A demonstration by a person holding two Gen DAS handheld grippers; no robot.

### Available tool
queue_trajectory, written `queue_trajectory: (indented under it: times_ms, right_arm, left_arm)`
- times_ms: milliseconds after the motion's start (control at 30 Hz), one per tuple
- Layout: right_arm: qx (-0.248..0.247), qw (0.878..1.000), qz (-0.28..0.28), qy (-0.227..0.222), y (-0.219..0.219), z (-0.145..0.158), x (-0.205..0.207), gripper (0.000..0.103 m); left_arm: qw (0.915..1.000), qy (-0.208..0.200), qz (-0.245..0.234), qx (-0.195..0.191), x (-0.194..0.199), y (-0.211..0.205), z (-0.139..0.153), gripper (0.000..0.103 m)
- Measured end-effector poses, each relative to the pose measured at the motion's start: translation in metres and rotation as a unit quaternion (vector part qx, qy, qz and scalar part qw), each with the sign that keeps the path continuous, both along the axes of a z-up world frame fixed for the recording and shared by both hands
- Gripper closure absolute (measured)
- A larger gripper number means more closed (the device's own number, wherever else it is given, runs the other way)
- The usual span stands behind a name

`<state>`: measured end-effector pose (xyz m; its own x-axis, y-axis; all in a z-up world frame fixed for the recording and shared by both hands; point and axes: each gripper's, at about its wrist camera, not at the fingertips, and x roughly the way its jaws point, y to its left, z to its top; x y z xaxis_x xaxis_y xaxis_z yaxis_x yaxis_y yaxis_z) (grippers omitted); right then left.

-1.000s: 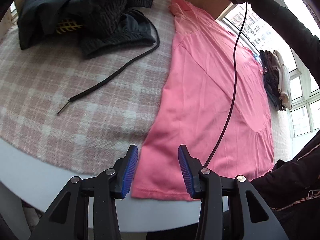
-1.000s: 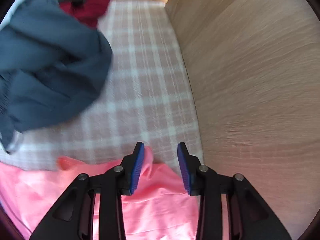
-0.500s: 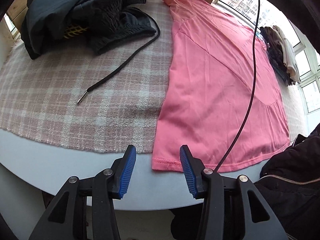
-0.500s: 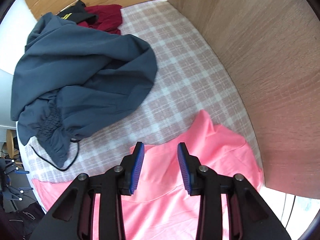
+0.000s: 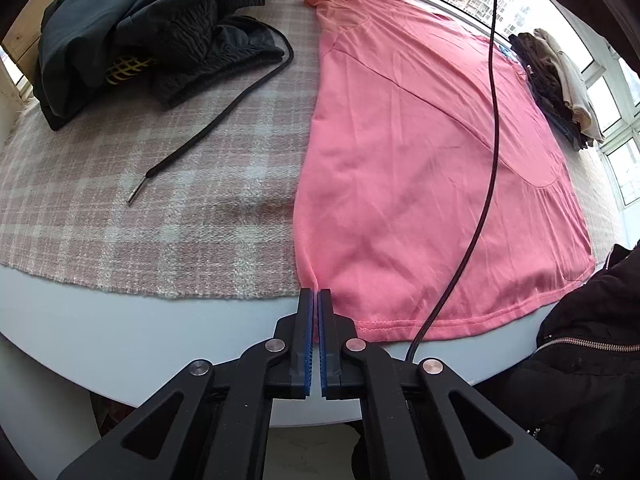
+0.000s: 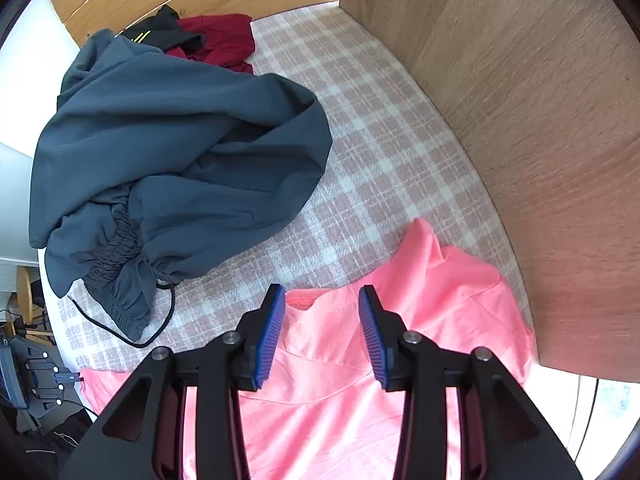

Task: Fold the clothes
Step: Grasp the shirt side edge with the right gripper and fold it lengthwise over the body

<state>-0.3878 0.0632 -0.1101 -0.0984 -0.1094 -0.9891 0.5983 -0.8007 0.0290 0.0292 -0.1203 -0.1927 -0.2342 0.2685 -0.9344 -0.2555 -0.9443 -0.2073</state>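
Note:
A pink T-shirt lies flat on a pink plaid cloth, its hem at the near table edge. My left gripper is shut on the shirt's near left hem corner. In the right wrist view the shirt's far end shows, with a sleeve next to the wooden panel. My right gripper is open above that far end, its blue pads either side of the fabric edge, holding nothing.
A dark grey garment with a drawstring is piled at the far left; it also shows in the right wrist view. A red garment lies behind it. Folded clothes are stacked by the window. A wooden panel stands at the right. A black cable hangs over the shirt.
My left gripper has closed on the shirt's hem corner; it was open before. My right gripper has pulled back and risen over the shirt's far end, still open.

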Motion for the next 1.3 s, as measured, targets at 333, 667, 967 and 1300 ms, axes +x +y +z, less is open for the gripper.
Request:
queue_trajectory:
  times_ms: [333, 667, 967, 1300]
  right_arm:
    - [-0.013, 0.995, -0.087, -0.050, 0.010, -0.016, -0.019, 0.064]
    - [0.077, 0.990, -0.080, -0.081, -0.025, -0.046, 0.000, 0.060]
    - [0.060, 0.973, -0.212, -0.067, 0.036, -0.034, -0.039, 0.060]
    - [0.044, 0.986, -0.128, -0.102, -0.018, -0.044, 0.013, 0.060]
  left_arm:
    - [0.9974, 0.022, 0.038, 0.056, 0.009, -0.027, 0.024, 0.102]
    - [0.9968, 0.024, 0.033, 0.069, 0.002, -0.018, 0.022, 0.102]
    - [0.9959, 0.024, 0.038, 0.079, 0.003, -0.018, 0.020, 0.102]
    - [0.9964, 0.023, 0.026, 0.077, 0.000, -0.012, 0.022, 0.102]
